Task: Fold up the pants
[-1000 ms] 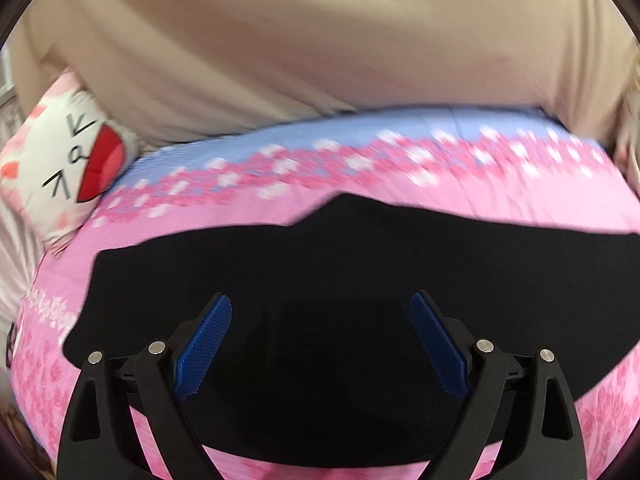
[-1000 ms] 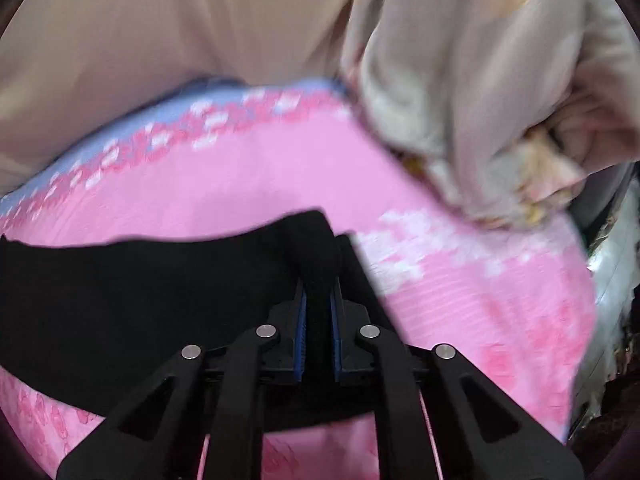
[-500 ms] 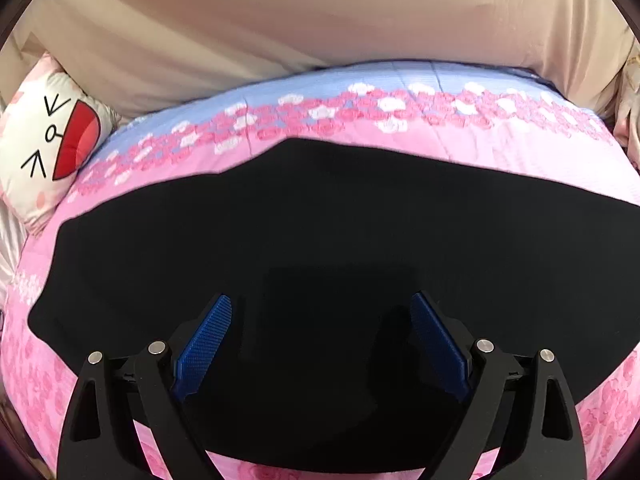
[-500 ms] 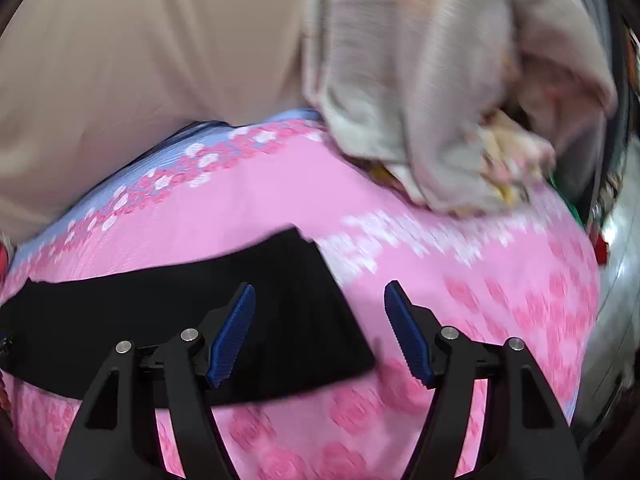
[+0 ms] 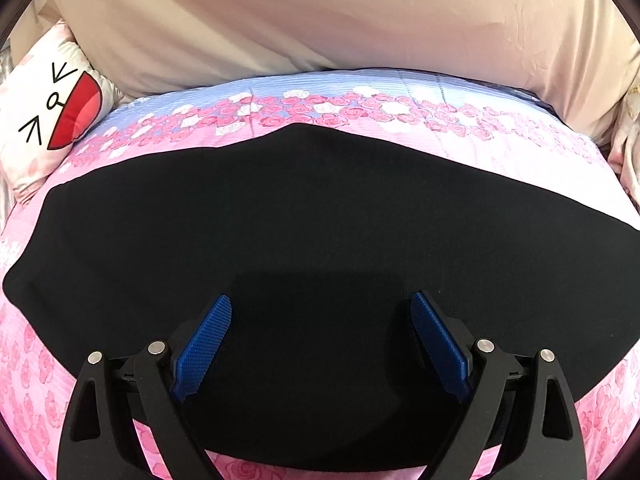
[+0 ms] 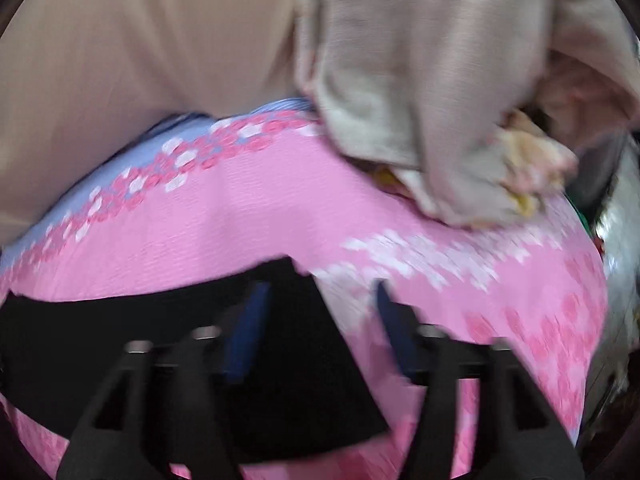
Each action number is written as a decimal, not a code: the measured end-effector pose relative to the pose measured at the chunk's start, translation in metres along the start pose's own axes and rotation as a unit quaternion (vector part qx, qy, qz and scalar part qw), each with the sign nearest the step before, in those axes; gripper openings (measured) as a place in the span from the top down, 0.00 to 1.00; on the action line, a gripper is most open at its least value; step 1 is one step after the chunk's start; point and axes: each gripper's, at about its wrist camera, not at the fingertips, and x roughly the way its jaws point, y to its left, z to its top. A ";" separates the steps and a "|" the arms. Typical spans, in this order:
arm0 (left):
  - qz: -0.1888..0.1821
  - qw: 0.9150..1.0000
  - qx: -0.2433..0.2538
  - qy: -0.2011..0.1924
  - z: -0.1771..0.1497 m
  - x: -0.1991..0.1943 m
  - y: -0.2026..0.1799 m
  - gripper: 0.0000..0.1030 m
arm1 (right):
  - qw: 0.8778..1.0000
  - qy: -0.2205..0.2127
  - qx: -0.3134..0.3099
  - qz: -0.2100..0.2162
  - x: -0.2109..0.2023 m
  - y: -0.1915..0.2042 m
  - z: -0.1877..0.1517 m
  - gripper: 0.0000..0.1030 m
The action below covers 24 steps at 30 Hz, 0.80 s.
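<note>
Black pants (image 5: 312, 220) lie flat across a pink rose-print bedsheet (image 5: 500, 152). In the left wrist view my left gripper (image 5: 322, 312) hovers open over the near part of the pants, nothing between its blue pads (image 5: 204, 344). The right wrist view is blurred. It shows the right end of the pants (image 6: 288, 352) lying on the sheet (image 6: 240, 216), with its straight edge running down to the right. My right gripper (image 6: 320, 300) stands over that end with its jaws opening; the cloth lies below them, loose of the pads.
A beige padded headboard (image 5: 320, 20) runs behind the bed. A white cartoon-face pillow (image 5: 44, 120) sits at the far left. A heap of beige and pale floral bedding (image 6: 440, 100) lies at the far right of the bed, near its right edge.
The right gripper let go of the pants' end and opened wide, shifting slightly. The left gripper stayed open and sank closer to the pants, which now fill more of its view.
</note>
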 end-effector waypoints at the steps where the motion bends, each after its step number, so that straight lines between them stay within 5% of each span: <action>1: -0.003 1.000 0.002 0.001 0.000 0.001 -0.001 0.13 | 0.999 0.012 0.025 0.021 -0.004 -0.012 -0.010 0.29; 7: -0.004 1.000 0.005 0.001 -0.001 0.000 -0.002 0.12 | 0.999 0.029 0.029 0.031 -0.005 -0.008 -0.034 0.29; 9: -0.008 1.000 0.002 -0.001 -0.001 -0.001 0.000 0.12 | 0.997 0.037 0.044 0.060 -0.002 -0.007 -0.036 0.46; 11: -0.012 1.000 -0.003 -0.004 -0.001 -0.002 0.002 0.12 | 0.998 0.033 0.029 0.040 -0.001 0.001 -0.037 0.61; 13: -0.016 1.000 -0.008 -0.005 -0.001 -0.002 0.003 0.12 | 0.993 0.048 0.060 0.091 0.006 0.000 -0.039 0.79; 20: -0.043 0.998 -0.029 -0.024 -0.001 -0.010 0.013 0.12 | 0.982 0.029 0.135 0.127 -0.004 -0.001 -0.040 0.82; 24: -0.075 0.994 -0.072 -0.033 -0.002 -0.017 0.033 0.12 | 0.981 -0.012 0.075 0.181 -0.042 0.072 -0.016 0.82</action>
